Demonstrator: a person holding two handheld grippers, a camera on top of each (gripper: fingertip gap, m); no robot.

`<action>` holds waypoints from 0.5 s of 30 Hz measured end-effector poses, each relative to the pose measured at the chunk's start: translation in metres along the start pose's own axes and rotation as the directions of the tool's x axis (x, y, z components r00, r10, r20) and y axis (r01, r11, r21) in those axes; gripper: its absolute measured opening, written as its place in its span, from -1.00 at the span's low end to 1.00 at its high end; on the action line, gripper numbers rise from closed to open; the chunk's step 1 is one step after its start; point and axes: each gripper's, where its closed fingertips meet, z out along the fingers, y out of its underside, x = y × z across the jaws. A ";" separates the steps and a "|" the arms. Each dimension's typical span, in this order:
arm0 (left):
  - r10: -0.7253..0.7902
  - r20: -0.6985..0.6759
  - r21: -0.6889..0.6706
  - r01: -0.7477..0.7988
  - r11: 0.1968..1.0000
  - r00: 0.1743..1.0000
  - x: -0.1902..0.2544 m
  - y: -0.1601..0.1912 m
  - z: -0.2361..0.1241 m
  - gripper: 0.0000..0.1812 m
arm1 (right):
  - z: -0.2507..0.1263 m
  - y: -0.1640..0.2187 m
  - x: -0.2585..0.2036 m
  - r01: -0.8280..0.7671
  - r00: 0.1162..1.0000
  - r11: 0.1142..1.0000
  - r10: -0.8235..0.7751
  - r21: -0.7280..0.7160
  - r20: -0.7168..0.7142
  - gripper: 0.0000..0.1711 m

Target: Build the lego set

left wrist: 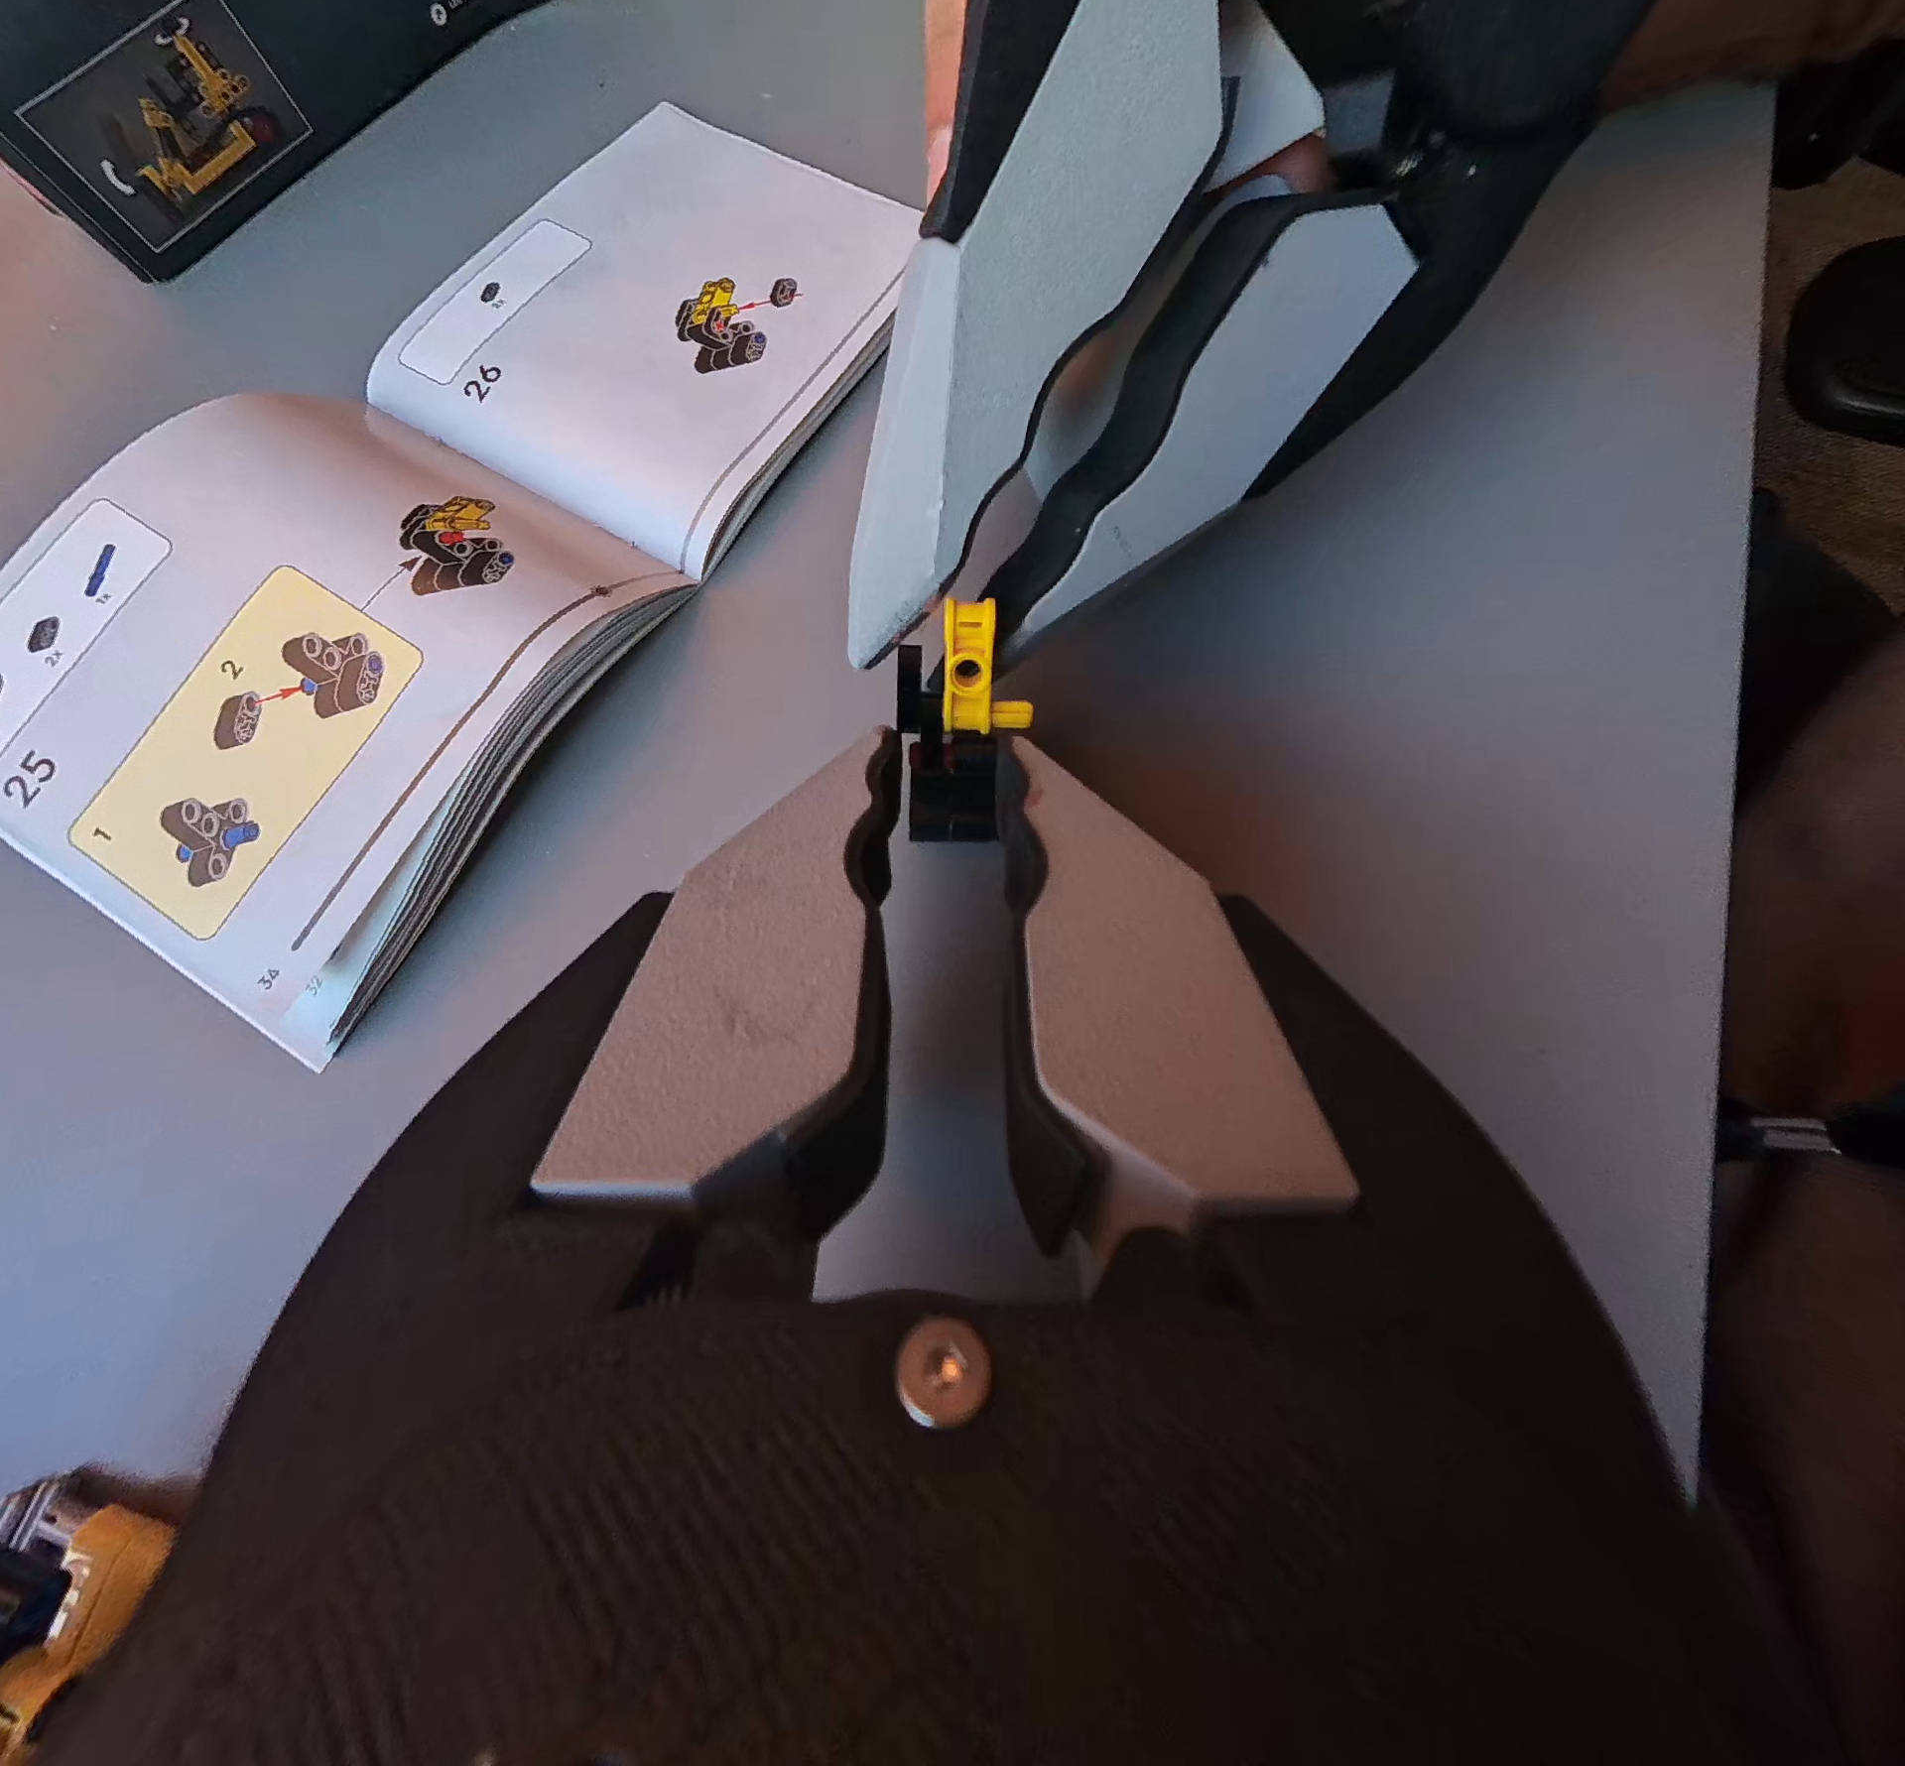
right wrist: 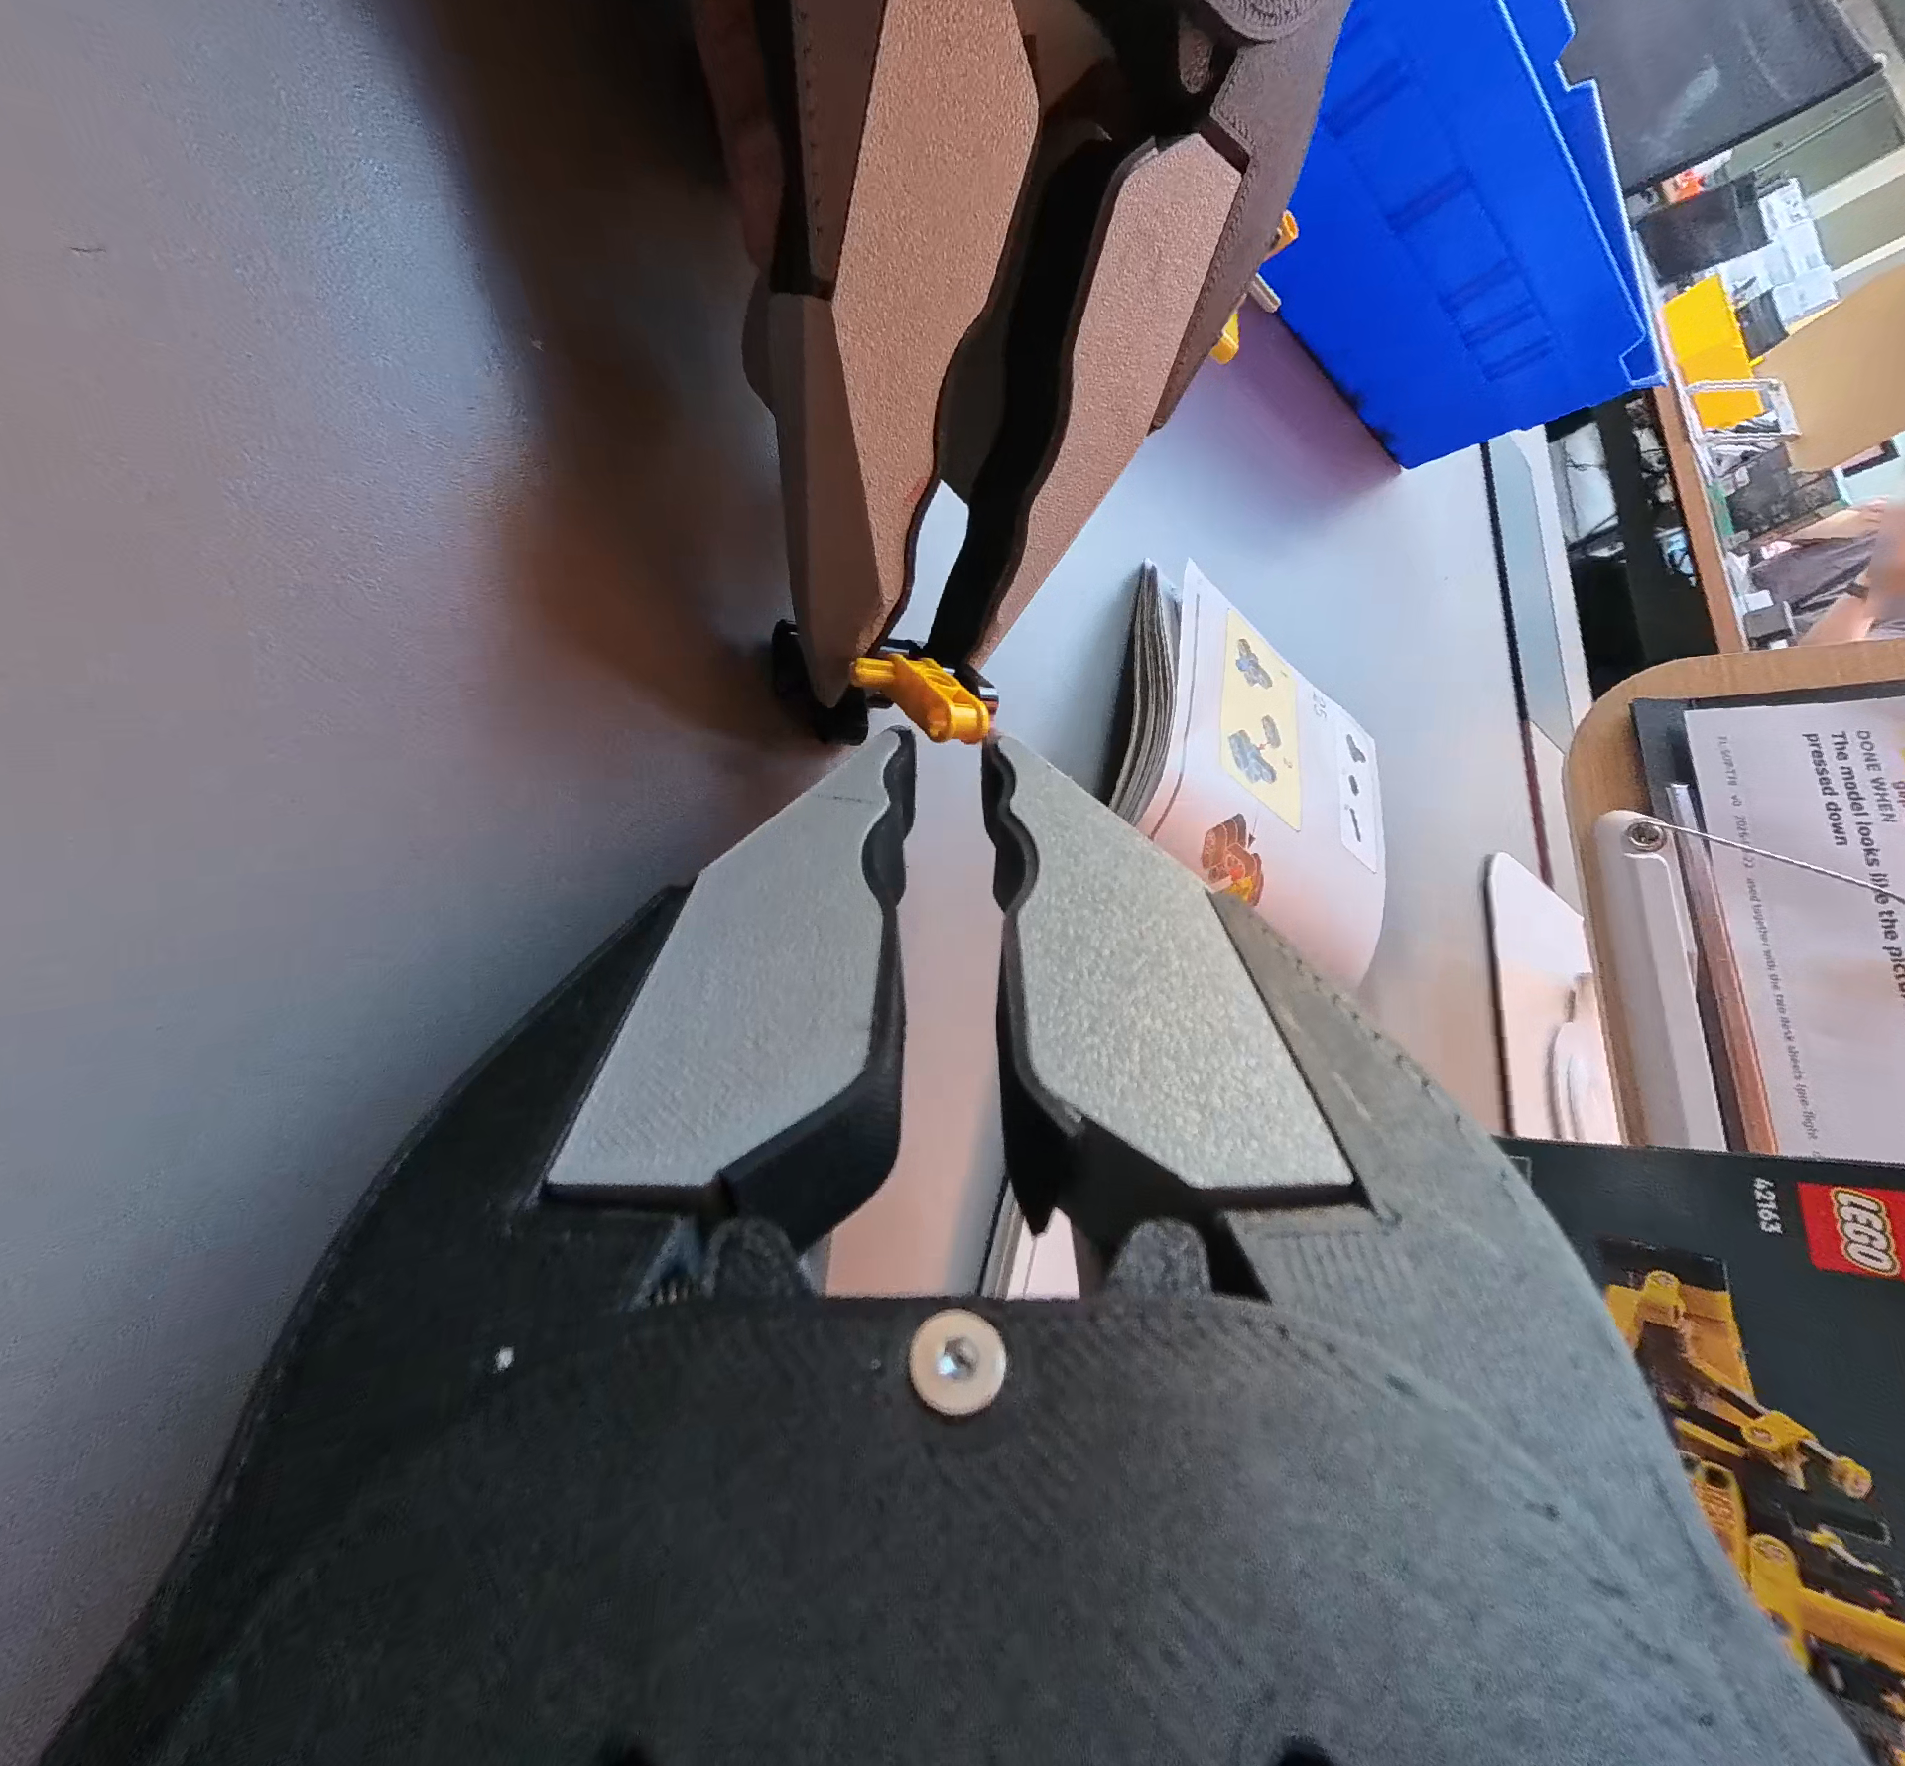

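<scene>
A small Lego assembly stands over the grey table [left wrist: 1392, 789]: a black base [left wrist: 948, 804] with a yellow connector [left wrist: 969, 665] on top. My left gripper [left wrist: 950, 750] is shut on the black base. My right gripper [left wrist: 943, 650] comes down from the upper right, and its tips pinch the top end of the yellow connector. In the right wrist view the right gripper [right wrist: 945, 739] has its jaws narrowly apart at the yellow connector [right wrist: 923, 691]. The left gripper [right wrist: 902, 681] reaches in from above. A black part [right wrist: 799, 675] shows beside its left finger.
The open instruction booklet [left wrist: 309, 686] lies left of the grippers and also shows in the right wrist view [right wrist: 1268, 789]. The dark set box [left wrist: 206, 88] is at far left. A partly built yellow model [left wrist: 62, 1593] sits bottom left. A blue bin [right wrist: 1464, 222] stands behind. The table edge [left wrist: 1742, 686] runs close on the right. The grippers are tip to tip, or close to it.
</scene>
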 end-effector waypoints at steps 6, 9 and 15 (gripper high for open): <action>-0.006 0.004 -0.002 0.006 1.000 1.000 -0.001 0.000 0.000 -0.84 | -0.003 -0.001 -0.003 -0.128 0.988 0.991 0.123 0.049 0.091 -0.77; -0.006 0.004 -0.004 0.006 1.000 1.000 -0.001 0.000 0.000 -0.84 | -0.005 -0.005 -0.007 -0.195 0.970 0.978 0.180 0.076 0.163 -0.72; 0.017 0.016 -0.010 -0.017 1.000 1.000 0.000 0.001 0.001 -0.84 | -0.006 -0.005 -0.006 -0.267 0.946 0.961 0.248 0.069 0.207 -0.55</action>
